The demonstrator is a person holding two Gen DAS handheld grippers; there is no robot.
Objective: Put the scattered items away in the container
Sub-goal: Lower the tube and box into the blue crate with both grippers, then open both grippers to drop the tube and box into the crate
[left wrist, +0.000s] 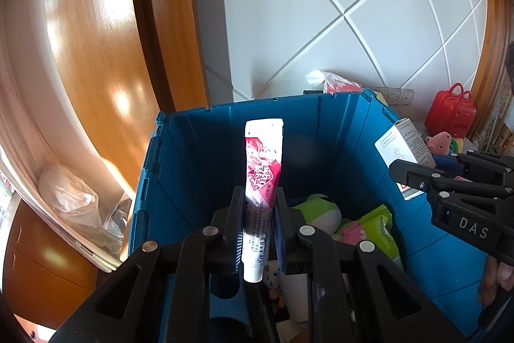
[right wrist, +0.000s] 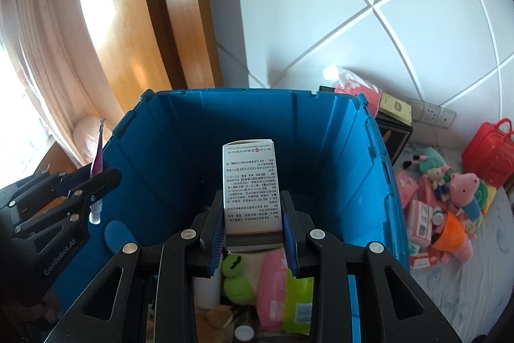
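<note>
My left tool (left wrist: 257,208) was clamped on a pink-and-white tube (left wrist: 261,179), its jaws drawn in tight against the tube's lower half; the tube stood upright, cap end toward me and crimped end at 12 o'clock. My right tool (right wrist: 253,214) was closed on a white printed carton (right wrist: 249,182), gripped by its lower part, the rest rising toward 12 o'clock. Both tools hung over the open mouth of the blue container (left wrist: 337,134). In the left wrist view my right tool appeared at 3 o'clock with the carton in its jaws, over the container's right wall; in the right wrist view my left tool appeared at 9 o'clock with the tube, over the left wall.

Below the tools, the container held a green plush toy (right wrist: 236,274), a pink packet (right wrist: 271,288) and a green packet (right wrist: 298,301) side by side, with smaller items I could not identify.

Outside the container at 3 o'clock, scattered items lay on a pale patterned surface (right wrist: 465,288): a pink pig plush (right wrist: 464,187), an orange cup (right wrist: 449,230), small red-and-white boxes (right wrist: 420,219) and a red toy suitcase (right wrist: 490,150). A wall socket strip (right wrist: 433,114) sat on the white panelled wall (right wrist: 369,5) beyond. At 9 o'clock stood wooden panelling (left wrist: 90,37).
</note>
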